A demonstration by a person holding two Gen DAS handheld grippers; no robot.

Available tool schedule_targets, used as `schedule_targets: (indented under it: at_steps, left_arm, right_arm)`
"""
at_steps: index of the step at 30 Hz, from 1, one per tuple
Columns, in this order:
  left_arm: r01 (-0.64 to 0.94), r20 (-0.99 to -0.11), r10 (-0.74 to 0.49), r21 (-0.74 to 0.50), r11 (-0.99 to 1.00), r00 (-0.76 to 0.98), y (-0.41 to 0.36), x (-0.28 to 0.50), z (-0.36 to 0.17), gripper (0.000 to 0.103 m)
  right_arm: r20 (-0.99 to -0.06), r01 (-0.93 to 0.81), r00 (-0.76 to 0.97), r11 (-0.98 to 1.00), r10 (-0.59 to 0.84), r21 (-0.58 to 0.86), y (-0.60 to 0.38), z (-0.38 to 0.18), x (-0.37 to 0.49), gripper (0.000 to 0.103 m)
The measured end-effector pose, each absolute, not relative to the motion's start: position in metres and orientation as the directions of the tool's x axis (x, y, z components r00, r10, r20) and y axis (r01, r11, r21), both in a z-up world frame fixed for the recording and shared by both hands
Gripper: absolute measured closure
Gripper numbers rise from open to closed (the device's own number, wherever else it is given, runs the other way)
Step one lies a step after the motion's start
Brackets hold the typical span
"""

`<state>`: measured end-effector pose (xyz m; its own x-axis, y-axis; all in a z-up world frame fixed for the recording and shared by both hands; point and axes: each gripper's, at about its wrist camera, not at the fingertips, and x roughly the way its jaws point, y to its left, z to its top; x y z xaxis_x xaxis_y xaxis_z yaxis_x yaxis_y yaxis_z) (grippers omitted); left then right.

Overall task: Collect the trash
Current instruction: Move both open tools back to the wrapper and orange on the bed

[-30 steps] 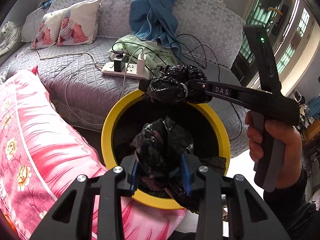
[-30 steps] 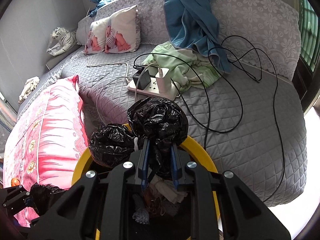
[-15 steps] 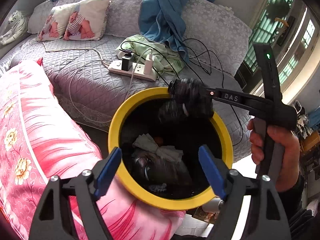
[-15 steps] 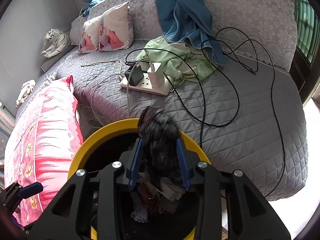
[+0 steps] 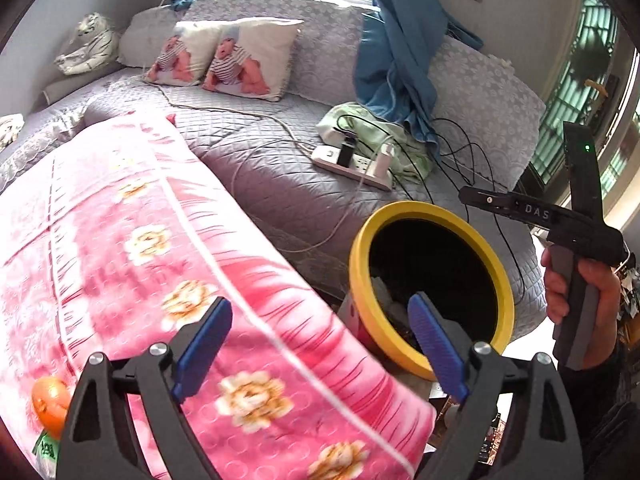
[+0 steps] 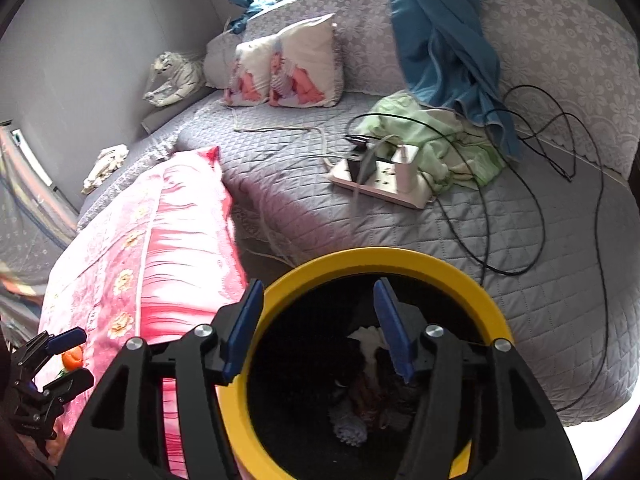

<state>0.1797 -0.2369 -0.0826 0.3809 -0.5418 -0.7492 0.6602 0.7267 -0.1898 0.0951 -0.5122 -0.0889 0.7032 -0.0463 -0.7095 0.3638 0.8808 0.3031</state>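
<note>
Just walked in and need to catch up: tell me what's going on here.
A person is collecting trash with a handheld gripper in each hand. The right gripper hangs over the yellow bin, jaws opening with nothing between them; trash lies inside. The left gripper, jaws also opening and empty, is over the pink quilt, near an orange object.

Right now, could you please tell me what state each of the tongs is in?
Left tongs: opening wide, nothing between them, over the pink quilt.
Right tongs: opening, nothing between them, above the yellow bin.
</note>
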Motion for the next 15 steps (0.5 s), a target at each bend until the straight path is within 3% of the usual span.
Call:
schedule_targets:
  at_steps: [15]
  left_arm:
    - [0.442, -0.714, -0.372, -0.098, 0.892, 0.593, -0.039, 0.164, -0.070, 0.013]
  right_arm:
    - [-0.710, -0.070, 0.640, 0.942, 0.294, 0.328, -0.324, -0.079, 0.185, 0.048]
